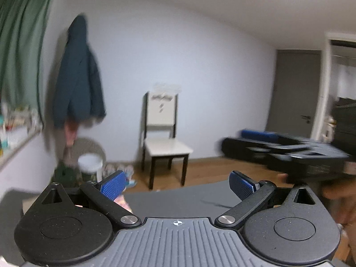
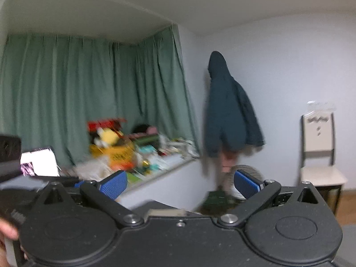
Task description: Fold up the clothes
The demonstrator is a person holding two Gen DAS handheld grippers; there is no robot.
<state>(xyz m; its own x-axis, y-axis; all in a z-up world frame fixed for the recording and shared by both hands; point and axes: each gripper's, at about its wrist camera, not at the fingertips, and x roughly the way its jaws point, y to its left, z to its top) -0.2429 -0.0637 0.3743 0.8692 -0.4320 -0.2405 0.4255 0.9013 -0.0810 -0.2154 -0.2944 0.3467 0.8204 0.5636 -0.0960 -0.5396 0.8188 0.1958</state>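
Both views point out into the room, high above the work surface. My left gripper is open, and nothing sits between its blue pads. Beneath it lies a dark grey tabletop. A small pink patch of fabric peeks out beside the left finger; I cannot tell what garment it is. My right gripper is open too and holds nothing. In the left wrist view it shows only as a blurred black body at the right edge.
A dark teal jacket hangs on the wall. A white-seated chair stands against it, near a white bucket. Black cases lie on the floor by a grey door. Green curtains hang behind a cluttered sill.
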